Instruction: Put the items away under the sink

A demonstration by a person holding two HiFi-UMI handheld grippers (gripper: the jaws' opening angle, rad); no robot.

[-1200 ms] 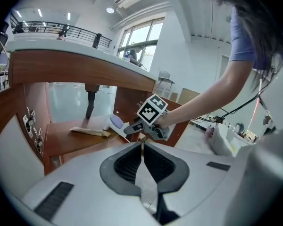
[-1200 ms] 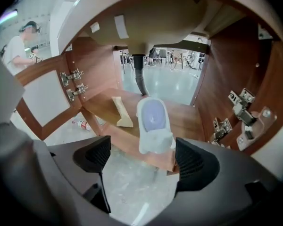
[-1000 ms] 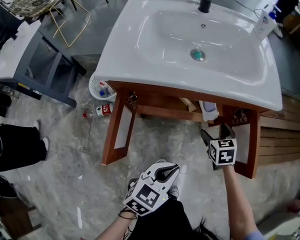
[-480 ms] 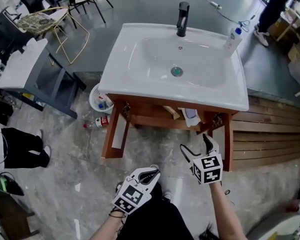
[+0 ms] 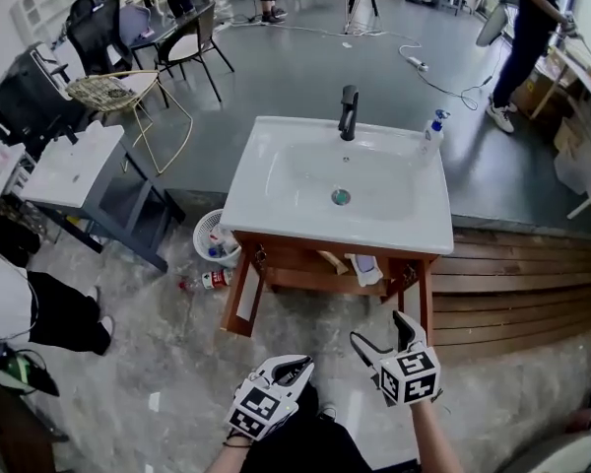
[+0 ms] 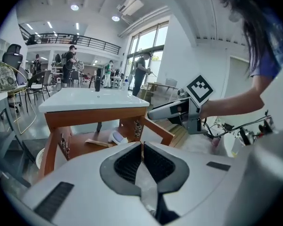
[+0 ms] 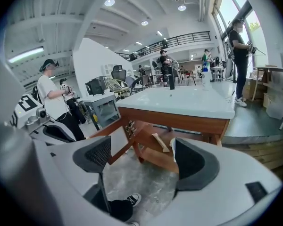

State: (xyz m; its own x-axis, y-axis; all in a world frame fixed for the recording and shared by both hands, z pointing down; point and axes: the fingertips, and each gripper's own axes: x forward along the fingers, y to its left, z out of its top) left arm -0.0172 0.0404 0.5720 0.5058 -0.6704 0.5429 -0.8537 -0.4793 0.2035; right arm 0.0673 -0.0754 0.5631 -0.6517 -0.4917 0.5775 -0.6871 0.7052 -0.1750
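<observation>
My left tongs (image 5: 294, 368) are pinched shut on nothing and my right tongs (image 5: 382, 331) gape empty. Well ahead a brush (image 5: 332, 261) lies on the shelf (image 5: 297, 263) under the sink (image 5: 276, 227), with a soap bottle (image 5: 432, 129) beyond on its far right corner. Reaching back in with those wide jaws, I could topple that bottle. A second ago the right tongs were at the shelf; now both sit well back.

The sink rim (image 5: 276, 227) partly hides the items (image 5: 363, 267) shelved beneath. At nine o'clock the edge cuts off a person (image 5: 44, 313); the basket's (image 5: 199, 236) contents are too small to tell.
</observation>
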